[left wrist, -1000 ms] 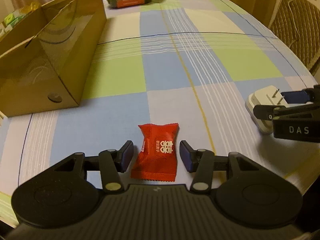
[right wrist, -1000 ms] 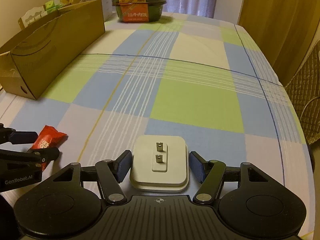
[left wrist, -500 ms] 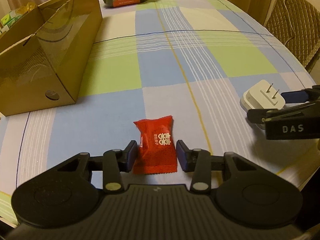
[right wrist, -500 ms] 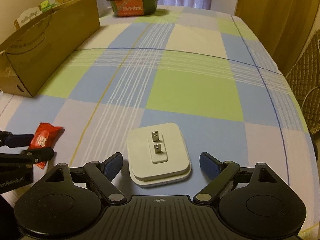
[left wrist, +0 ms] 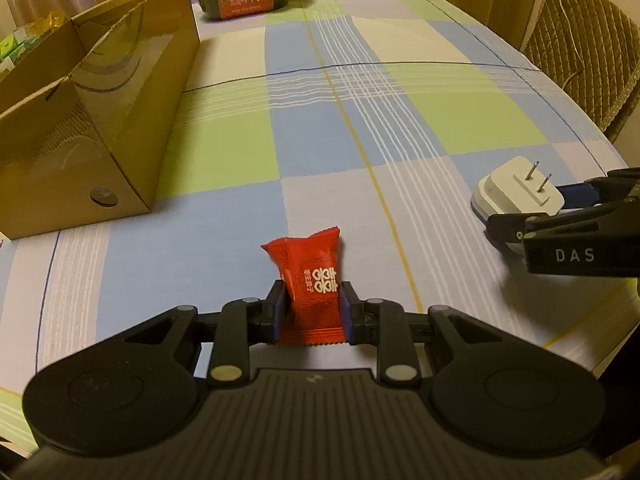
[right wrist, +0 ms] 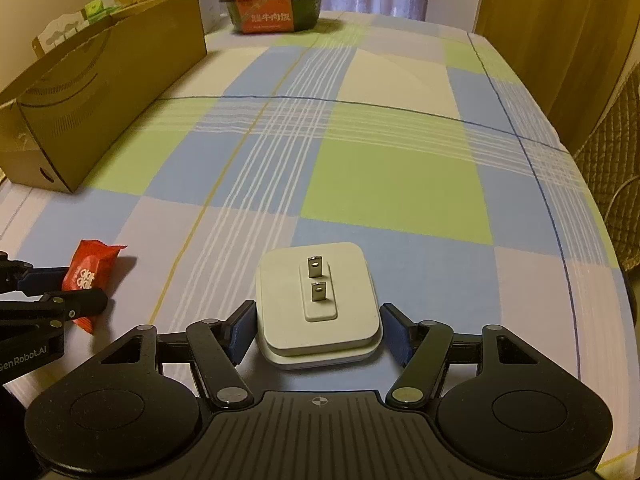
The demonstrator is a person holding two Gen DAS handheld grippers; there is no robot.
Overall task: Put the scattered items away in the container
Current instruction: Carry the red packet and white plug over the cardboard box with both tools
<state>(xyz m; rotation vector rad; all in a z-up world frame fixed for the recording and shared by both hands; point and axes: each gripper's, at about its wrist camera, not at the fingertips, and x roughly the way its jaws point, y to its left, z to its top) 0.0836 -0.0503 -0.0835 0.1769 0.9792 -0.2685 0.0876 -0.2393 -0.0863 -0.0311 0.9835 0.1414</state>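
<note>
Two grasps near the cardboard box [left wrist: 100, 120].
Left gripper [left wrist: 312, 312] clamped on red sachet [left wrist: 310, 284]; right gripper [right wrist: 318, 334] parted around white plug [right wrist: 318, 304], untouched. Close squarely before lifting.

the small red foil candy packet [left wrist: 311, 295] with white lettering is now being pinched between the blue-padded fingers [left wrist: 277, 309] of the left gripper [left wrist: 311, 312], which were standing wide apart on either side of it a second ago and only just beside it half a second ago. the far end of the packet is being tilted up off the checked tablecloth [left wrist: 352, 128], where it was lying flat before. the right gripper [right wrist: 320, 330], spread wide half a second ago, is being drawn in again around the white square plug adapter [right wrist: 318, 304], its blue pads [right wrist: 242, 330] now being seen just beside the adapter's sides; contact cannot be told.
</note>
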